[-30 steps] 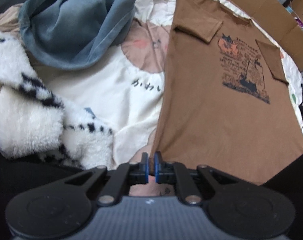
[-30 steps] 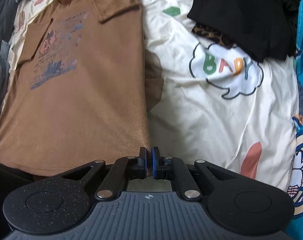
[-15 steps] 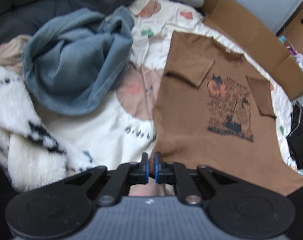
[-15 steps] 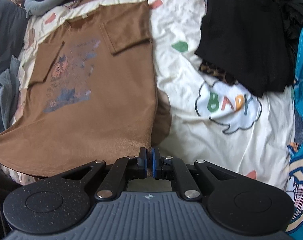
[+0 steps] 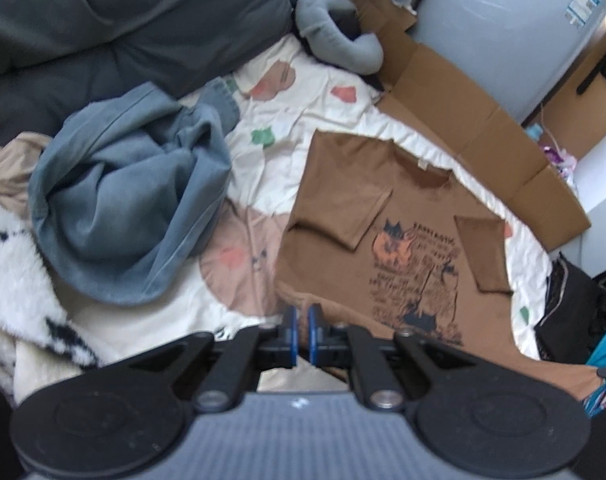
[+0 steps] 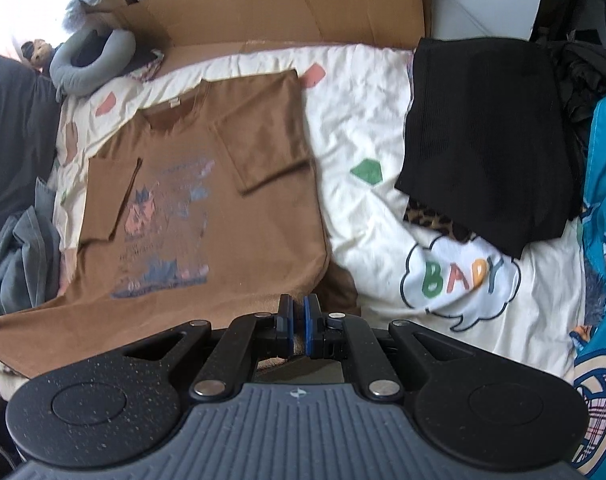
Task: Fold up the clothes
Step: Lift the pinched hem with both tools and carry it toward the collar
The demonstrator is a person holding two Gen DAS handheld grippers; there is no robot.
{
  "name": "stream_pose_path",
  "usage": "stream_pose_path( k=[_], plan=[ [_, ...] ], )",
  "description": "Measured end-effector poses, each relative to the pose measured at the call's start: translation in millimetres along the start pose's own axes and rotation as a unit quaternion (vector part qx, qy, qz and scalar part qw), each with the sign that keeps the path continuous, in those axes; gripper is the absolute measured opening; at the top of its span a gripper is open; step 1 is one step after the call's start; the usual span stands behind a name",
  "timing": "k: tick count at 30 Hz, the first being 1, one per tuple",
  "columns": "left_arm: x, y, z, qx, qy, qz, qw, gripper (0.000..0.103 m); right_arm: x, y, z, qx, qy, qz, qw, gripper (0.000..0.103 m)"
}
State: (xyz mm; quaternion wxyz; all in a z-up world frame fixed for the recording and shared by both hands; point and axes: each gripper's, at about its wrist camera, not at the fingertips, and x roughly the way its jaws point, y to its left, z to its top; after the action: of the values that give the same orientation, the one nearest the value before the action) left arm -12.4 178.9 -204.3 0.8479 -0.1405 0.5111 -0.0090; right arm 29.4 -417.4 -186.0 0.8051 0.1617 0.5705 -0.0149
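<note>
Brown T-shirt: soft, light, limp. Left gripper and right gripper each pinch a hem corner, the best hold.

One brown T-shirt, one blue garment, one black garment, two tools, one neck pillow.

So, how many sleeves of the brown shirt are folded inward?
2: one sleeve lies folded over the brown shirt on the right of the print, the other sleeve on its left. None seems hidden.
</note>
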Motion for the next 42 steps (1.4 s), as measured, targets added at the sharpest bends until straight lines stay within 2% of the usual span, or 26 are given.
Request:
stream_pose_path(
  k=[10,15,24,34,42],
  plan=[
    [-4.0,-7.5,28.7,-0.003,-0.011,-0.008,0.9999,0.006,-14.3,3.5,36.6,0.032,-0.014,0.004,0.999,0.003],
    [-5.4,-10.1,45.8,-0.004,-0.013,-0.003,0.9999,0.006,-14.5,7.5,52.0,0.026,-0.024,0.007,0.999,0.003],
    [6.0,-30.2,70.8,0.014,-0.010,0.004,0.9998,0.006,-2.7,1.9,74.2,0.045,-0.033,0.031,0.998,0.003],
    [27.2,-48.9,100.7,0.021,-0.011,-0.015,0.9996,0.006,11.7,4.4,99.0,0.055,-0.041,0.031,0.997,0.003],
    [48.9,-60.0,125.2,0.025,-0.016,-0.023,0.9993,0.006,25.5,10.2,132.0,0.052,-0.050,0.040,0.997,0.003]
  ],
)
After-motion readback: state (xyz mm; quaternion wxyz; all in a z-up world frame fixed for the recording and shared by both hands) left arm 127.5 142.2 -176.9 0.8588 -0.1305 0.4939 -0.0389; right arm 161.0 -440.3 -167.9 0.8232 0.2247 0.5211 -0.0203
